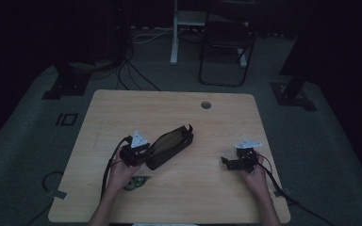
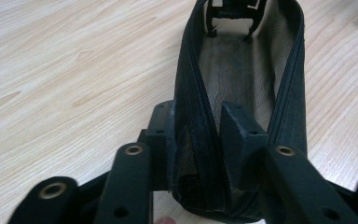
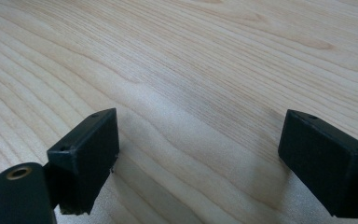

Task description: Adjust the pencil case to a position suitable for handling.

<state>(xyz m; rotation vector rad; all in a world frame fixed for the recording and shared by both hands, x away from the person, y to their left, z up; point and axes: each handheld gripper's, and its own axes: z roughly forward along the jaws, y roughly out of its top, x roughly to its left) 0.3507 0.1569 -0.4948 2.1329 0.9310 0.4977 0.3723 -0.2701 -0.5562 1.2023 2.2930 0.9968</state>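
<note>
A long black zip pouch [image 1: 169, 146] lies open on the wooden table [image 1: 122, 113], running from near left to far right. My left gripper [image 1: 145, 154] is at its near end. In the left gripper view the jaws stand on either side of the pouch's left mesh-and-zipper wall [image 2: 196, 140], which is bunched between the pads, and my left gripper [image 2: 198, 126] is shut on it. The pouch's open inside [image 2: 242, 60] stretches away, with a black clip-like piece [image 2: 233, 14] at its far end. My right gripper [image 1: 226, 162] rests at the right of the table. Its jaws [image 3: 200, 154] stand wide open over bare wood.
A round cable hole [image 1: 206, 104] sits near the table's far edge. A small greenish object [image 1: 136, 182] lies by the left wrist. A folding chair [image 1: 226, 47] and cables stand on the floor beyond the table. Cables trail from both grippers toward the near edge.
</note>
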